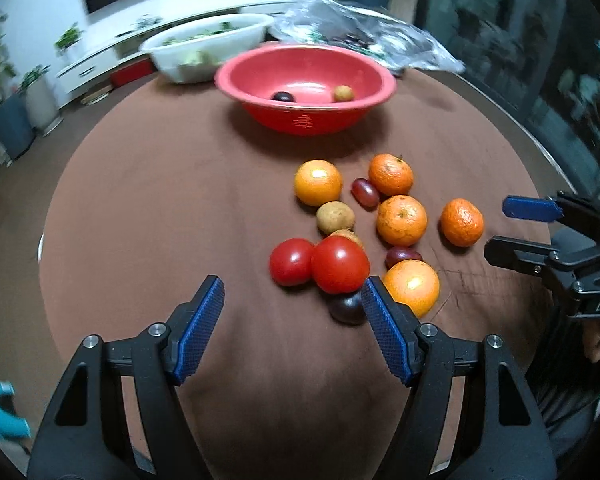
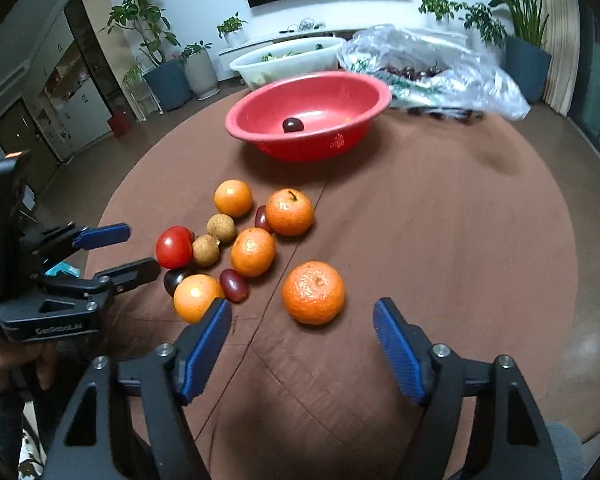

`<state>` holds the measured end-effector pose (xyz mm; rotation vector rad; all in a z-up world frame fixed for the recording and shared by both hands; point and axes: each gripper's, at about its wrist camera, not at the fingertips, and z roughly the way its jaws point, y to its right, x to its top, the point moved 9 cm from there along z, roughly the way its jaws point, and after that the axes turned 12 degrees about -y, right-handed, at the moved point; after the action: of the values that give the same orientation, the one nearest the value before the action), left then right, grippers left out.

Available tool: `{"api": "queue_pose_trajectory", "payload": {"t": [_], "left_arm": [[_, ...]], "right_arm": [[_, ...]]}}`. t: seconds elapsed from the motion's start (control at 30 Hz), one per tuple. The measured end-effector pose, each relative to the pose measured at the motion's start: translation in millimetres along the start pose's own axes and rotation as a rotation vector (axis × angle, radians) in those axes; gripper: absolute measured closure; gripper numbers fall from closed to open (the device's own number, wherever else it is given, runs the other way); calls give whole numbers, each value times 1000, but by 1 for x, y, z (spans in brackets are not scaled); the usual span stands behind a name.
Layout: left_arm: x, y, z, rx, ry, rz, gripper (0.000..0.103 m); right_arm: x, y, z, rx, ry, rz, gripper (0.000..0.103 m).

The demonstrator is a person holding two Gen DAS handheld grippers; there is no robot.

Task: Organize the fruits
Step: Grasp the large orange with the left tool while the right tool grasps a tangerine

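Both grippers, left (image 1: 292, 300) and right (image 2: 302, 320), stood wide and empty; tightly clustered tomatoes (image 1: 340, 264) could roll if nudged.

Brown-clothed table (image 2: 440, 240) under fruit (image 2: 252, 252), red basin (image 2: 308, 112).

Red bowl (image 1: 305, 80), orange mandarins (image 2: 313, 292), brown tablecloth (image 2: 440, 240).

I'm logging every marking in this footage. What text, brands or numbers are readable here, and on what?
"DAS", cut off by the frame edge: white letters on the right tool.
White lettering on the left tool: too blurred to read.
Pale marking on the red bowl: too blurred to read.
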<state>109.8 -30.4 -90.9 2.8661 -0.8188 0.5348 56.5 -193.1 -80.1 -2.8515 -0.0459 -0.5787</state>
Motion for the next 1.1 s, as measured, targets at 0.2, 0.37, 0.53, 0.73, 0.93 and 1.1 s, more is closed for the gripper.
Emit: {"api": "queue_pose_trajectory", "payload": {"t": [0.2, 0.37, 0.53, 0.73, 0.93, 1.1], "left_arm": [[6, -3, 4, -76, -17, 1, 33], [-5, 18, -12, -92, 34, -1, 33], [-16, 54, -13, -112, 56, 46, 33], [-17, 83, 4, -101, 29, 105, 49], [-10, 86, 12, -53, 32, 145, 58], [-7, 88, 16, -42, 21, 172, 64]], "right_arm": [[2, 4, 10, 48, -20, 14, 33], [4, 2, 5, 64, -5, 10, 37], [5, 6, 11, 56, -24, 9, 37], [2, 9, 15, 61, -42, 7, 37], [2, 8, 19, 69, -48, -1, 37], [1, 8, 22, 73, -57, -2, 37]]}}
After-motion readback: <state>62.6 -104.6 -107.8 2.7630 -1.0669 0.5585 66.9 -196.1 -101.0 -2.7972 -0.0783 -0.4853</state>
